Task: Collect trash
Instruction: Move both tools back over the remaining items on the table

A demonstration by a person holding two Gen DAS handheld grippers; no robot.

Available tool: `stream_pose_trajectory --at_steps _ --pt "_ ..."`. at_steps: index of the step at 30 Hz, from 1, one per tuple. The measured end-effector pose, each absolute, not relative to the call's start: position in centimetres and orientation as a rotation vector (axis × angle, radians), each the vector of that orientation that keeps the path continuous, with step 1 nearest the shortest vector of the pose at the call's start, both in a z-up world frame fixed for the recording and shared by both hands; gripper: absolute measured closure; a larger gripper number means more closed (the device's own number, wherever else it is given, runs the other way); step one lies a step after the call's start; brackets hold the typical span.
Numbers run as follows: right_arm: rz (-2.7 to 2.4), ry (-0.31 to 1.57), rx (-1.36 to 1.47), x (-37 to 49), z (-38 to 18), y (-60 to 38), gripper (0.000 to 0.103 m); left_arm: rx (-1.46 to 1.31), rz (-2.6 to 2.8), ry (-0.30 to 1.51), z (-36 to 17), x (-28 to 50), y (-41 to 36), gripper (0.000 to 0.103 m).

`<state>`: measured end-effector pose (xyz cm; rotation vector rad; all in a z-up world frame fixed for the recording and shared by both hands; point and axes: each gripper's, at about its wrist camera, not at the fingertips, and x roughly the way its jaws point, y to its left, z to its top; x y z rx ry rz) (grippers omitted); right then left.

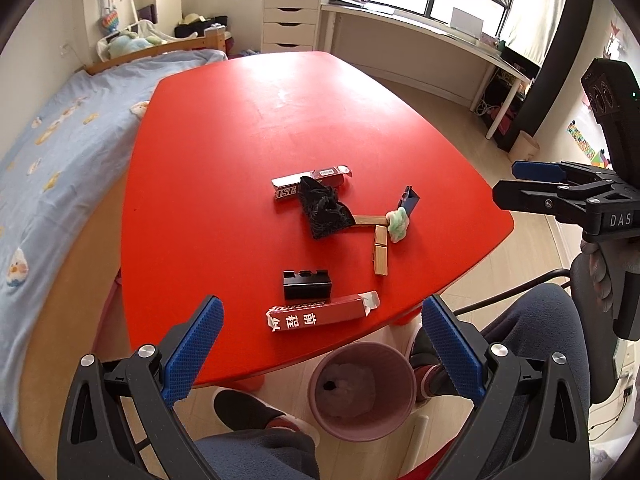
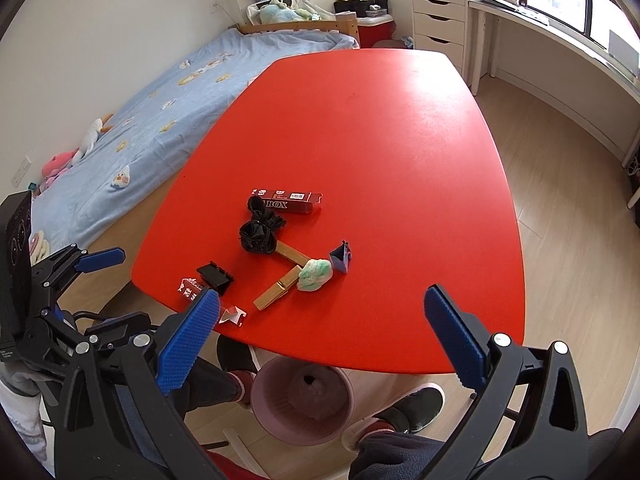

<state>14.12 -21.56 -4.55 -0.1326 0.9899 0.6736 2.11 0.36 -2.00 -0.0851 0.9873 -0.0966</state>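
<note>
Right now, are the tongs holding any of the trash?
No. The left tongs and the right tongs are both open and empty; every piece lies on the red table.

Black frames; blue ribbed pads (silver screws); grey trousers.

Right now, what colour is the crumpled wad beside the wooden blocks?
Pale green and white wad, clearest in the right wrist view.

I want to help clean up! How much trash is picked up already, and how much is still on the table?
The pink bin under the red table already holds something crumpled. Both the left gripper and the right gripper are open and empty. Still waiting: two red boxes, black bag, black holder, wooden blocks, green-white wad, blue piece.
</note>
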Motion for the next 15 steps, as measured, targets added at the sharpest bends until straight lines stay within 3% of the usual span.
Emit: stream_pose_trajectory --at_steps 15 --pt "0.526 1.257 -0.082 21.8 -10.4 -18.0 0.003 -0.055 -0.085 1.193 -7.6 8.1 1.1 0.008"
